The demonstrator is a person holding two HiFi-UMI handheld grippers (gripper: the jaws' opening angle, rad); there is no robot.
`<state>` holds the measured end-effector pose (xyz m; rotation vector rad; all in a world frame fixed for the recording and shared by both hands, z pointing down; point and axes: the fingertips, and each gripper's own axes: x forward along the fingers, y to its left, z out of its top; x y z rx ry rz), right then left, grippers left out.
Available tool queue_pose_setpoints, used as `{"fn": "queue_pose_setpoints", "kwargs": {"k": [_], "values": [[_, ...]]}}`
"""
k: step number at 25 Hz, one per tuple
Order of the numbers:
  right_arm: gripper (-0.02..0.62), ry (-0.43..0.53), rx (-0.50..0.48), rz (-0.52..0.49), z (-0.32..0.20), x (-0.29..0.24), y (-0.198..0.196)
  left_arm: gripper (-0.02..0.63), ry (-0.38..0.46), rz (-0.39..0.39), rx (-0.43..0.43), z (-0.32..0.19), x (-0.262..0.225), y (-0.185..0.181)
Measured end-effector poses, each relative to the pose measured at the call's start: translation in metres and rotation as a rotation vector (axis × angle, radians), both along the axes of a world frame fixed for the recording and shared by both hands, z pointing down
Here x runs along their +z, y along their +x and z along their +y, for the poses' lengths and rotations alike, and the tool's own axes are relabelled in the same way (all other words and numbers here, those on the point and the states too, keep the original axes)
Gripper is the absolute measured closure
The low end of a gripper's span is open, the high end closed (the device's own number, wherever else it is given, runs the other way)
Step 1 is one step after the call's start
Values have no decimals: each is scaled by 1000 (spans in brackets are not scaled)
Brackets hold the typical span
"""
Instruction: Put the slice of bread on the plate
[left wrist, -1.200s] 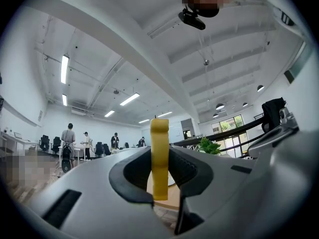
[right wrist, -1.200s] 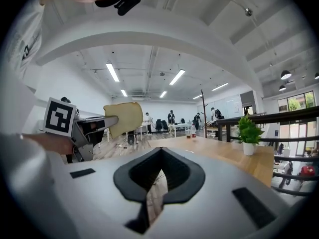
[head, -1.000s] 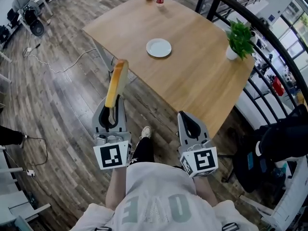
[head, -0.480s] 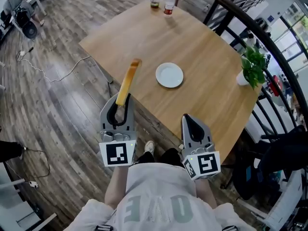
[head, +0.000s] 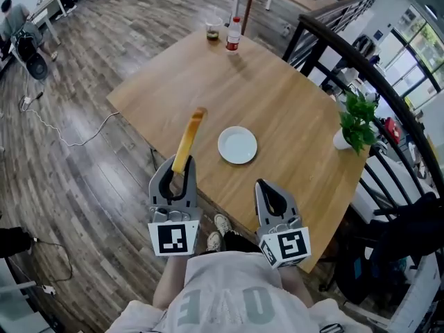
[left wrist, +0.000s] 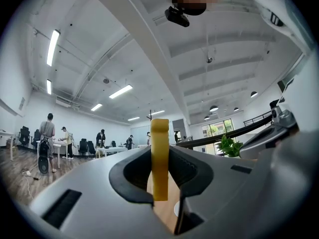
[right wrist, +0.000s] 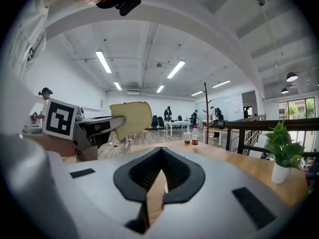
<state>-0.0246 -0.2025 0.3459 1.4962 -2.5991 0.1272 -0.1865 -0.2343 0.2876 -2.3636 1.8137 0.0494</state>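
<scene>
Your left gripper [head: 182, 166] clamps the thin, golden-crusted slice of bread [head: 189, 139] by its lower end, upright and edge-on, at the smooth wooden table's [head: 298, 96] near edge. The round white plate [head: 237, 145] lies just right of the bread. Your right gripper's [head: 268, 186] jaws are closed, empty.

The left claw [head: 173, 177] and the right claw [head: 268, 189] are pale grey shells, each with black lining round a teardrop hollow between the jaws. At each one's 6 o'clock end sits a white marker cube [head: 173, 238] printed with black squares (one marker per visible face). The person wears a light grey T-shirt [head: 222, 302] with large darker letters, dark trousers [head: 240, 242] and white shoes [head: 222, 223].
</scene>
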Motion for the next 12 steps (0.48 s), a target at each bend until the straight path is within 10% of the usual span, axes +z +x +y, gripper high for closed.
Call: {"fn": "queue_pose_setpoints", "kwargs": {"k": [12], "values": [[578, 20, 24, -19, -32, -7, 11, 517, -33, -182, 70, -38, 6, 34]]}}
